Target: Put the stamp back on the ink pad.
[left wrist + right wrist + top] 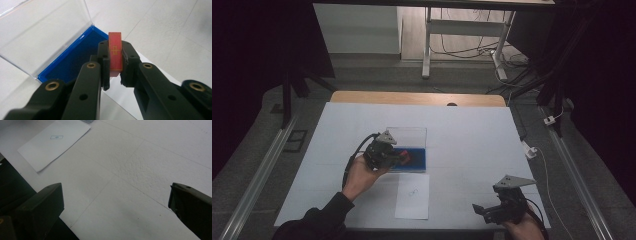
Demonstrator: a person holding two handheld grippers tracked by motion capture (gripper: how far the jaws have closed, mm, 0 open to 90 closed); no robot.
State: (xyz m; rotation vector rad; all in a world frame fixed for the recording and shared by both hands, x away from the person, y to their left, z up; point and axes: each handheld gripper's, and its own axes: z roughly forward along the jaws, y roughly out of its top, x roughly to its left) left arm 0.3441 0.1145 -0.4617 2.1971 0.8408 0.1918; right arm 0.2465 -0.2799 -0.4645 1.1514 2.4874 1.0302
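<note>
Your left gripper (115,65) pinches the thin, stiff red plastic tile (115,53) by its flat faces—light, slippery; blue-lined clear case (72,56) at ten o'clock—right gripper (116,202) jaws wide.

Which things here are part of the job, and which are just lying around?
Part of the job:
- left tongs, shut on the red block
- blue box with its clear lid open

Just lying about:
- sheet of paper
- right tongs, open over the table
</note>
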